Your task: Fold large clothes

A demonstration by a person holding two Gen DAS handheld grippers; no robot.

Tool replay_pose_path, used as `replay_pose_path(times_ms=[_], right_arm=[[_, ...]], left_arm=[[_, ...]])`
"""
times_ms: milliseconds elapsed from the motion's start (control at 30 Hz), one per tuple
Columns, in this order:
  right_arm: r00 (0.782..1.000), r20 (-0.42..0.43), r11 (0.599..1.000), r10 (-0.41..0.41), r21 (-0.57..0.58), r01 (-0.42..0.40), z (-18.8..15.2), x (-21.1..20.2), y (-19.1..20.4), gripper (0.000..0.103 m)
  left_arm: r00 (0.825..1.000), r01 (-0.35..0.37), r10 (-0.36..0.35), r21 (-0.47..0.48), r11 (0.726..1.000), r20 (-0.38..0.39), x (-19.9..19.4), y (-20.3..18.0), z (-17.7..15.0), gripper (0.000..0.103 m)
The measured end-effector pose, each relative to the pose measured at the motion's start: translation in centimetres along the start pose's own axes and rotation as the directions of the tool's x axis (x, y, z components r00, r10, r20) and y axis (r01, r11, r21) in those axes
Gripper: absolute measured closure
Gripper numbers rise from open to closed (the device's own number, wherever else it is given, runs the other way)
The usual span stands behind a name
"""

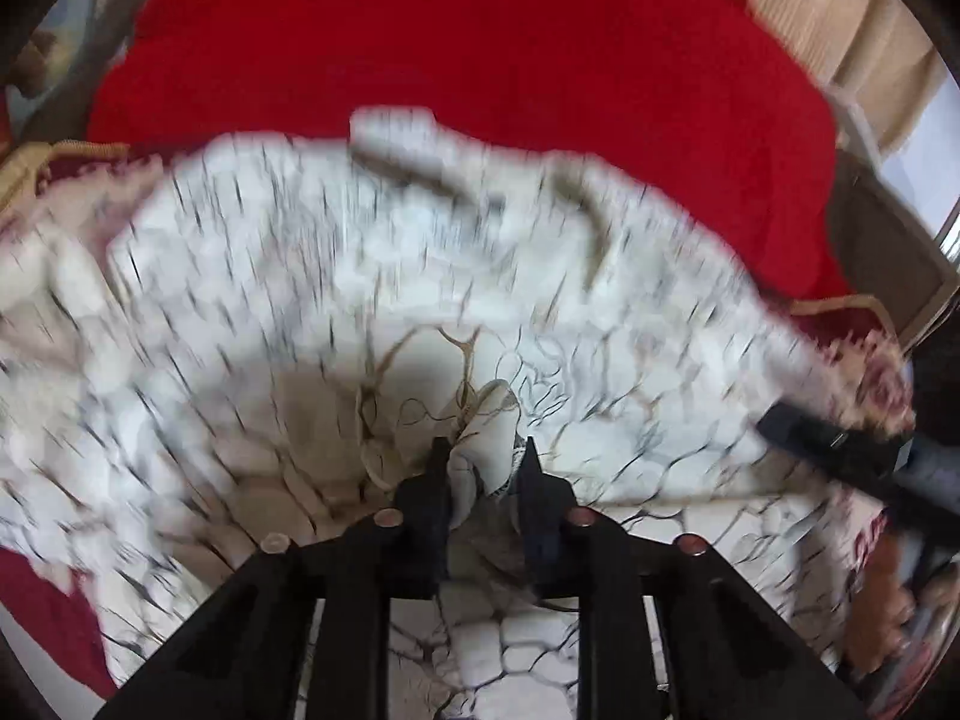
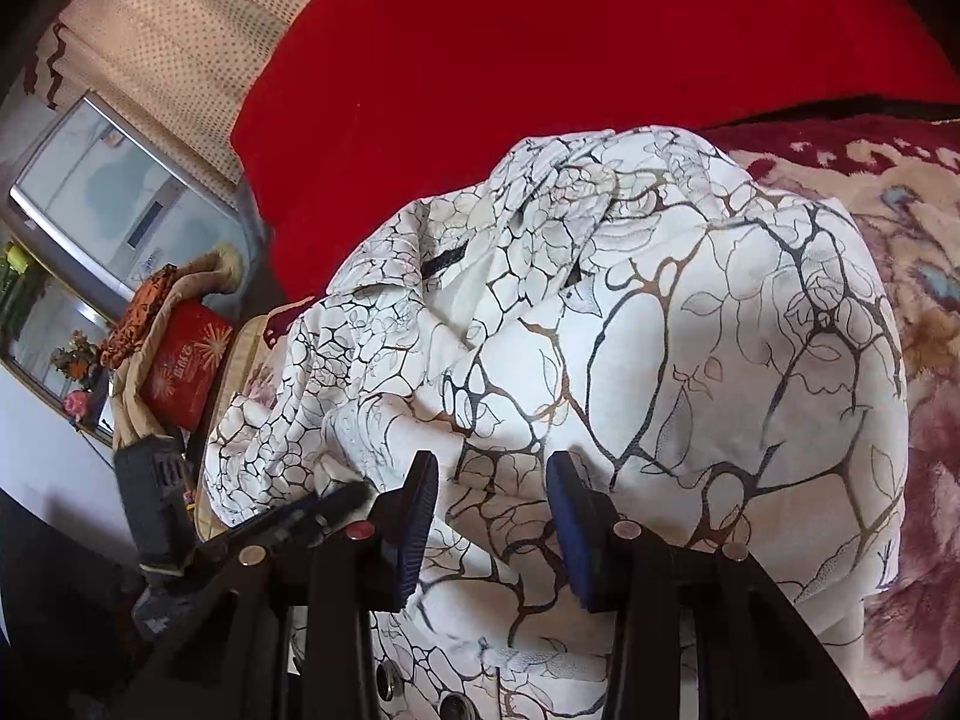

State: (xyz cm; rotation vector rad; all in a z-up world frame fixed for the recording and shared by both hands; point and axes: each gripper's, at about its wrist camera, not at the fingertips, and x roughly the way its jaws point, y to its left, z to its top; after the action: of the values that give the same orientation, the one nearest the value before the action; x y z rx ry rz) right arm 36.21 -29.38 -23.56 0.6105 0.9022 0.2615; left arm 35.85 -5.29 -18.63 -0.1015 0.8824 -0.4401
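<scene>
On top of a red blanket [image 2: 480, 60] and a maroon floral rug [image 2: 900, 240] lies the white garment [image 2: 660, 330] with a black-and-gold vein print, crumpled into a mound, collar side toward the red. Left gripper [image 1: 483, 450]: jaws nearly together, pinching a bunched fold of the garment; left wrist view is motion-blurred away from the tips. Right gripper [image 2: 492, 474]: jaws partly apart, fabric lying between the blue pads, but whether the pads press on it cannot be told. Left gripper also shows low at the left edge of the right wrist view, just beside the right one; the right shows at the right edge of the left view. Clutter off the garment's left side: red box [image 2: 189, 360] on tan cloth, orange patterned fabric [image 2: 141, 312], silver-framed screen [image 2: 102, 192], cream dotted curtain [image 2: 180, 42]. Metal buttons [image 2: 456, 705] near the bottom edge.
</scene>
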Motion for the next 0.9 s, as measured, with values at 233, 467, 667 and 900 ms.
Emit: replay_pose_path(times_ms=[233,467,667,900], right_arm=[[0.994,0.066,0.995,0.089,-0.043,-0.086,0.0,-0.8,1.6,0.062],[0.999,-0.045,0.991,-0.019,-0.133,0.013,-1.3,2.9,3.5,0.062],[0.999,-0.036,0.983,0.010,-0.183,-0.017,-2.2,2.7,4.8,0.045],[0.998,-0.057,0.979,0.005,-0.202,-0.017,-2.6,3.2,5.5,0.045]], left_arm=[[0.970,-0.104,0.061,0.174,0.979,0.237,-6.0,-1.1,0.0,0.084],[0.938,-0.335,0.312,0.169,0.927,0.153,-4.3,3.4,-2.0,0.059],[0.921,-0.283,0.282,-0.036,0.959,0.271,-10.6,7.8,-2.3,0.028],[0.822,-0.296,0.508,-0.569,0.767,0.258,-17.7,20.0,-5.6,0.022]])
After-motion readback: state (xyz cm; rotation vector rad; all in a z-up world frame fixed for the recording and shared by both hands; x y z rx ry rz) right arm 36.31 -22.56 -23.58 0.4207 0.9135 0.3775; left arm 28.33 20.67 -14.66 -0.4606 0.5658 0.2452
